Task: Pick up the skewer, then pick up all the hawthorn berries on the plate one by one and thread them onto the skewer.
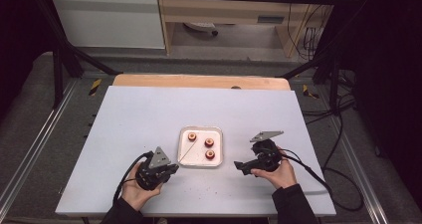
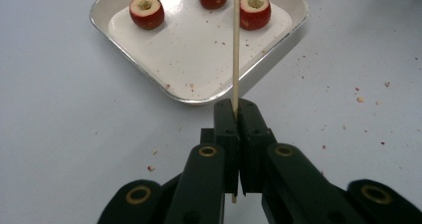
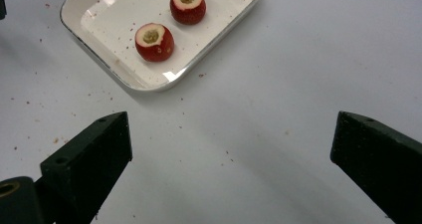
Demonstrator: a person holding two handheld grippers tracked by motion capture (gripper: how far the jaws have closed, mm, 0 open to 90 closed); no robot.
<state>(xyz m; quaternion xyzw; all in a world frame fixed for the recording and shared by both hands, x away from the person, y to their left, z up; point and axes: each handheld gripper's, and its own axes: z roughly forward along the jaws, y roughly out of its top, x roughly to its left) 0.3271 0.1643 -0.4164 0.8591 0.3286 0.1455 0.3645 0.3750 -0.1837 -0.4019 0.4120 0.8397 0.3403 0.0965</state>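
The left gripper (image 2: 234, 109) pinches a thin skewer (image 2: 235, 45) aimed over the tray (image 1: 183, 134) of three fruits (image 2: 146, 11), right gripper (image 3: 229, 149) jaws spread; it could snap if pushed off-centre.

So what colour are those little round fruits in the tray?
Red fruits, with pale cored tops; clearest in the left gripper view.

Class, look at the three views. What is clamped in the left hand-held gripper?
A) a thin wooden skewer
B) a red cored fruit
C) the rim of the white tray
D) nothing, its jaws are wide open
A: the left hand-held gripper has its jaws shut on the thin wooden skewer, which points over the white tray holding three red cored fruits.
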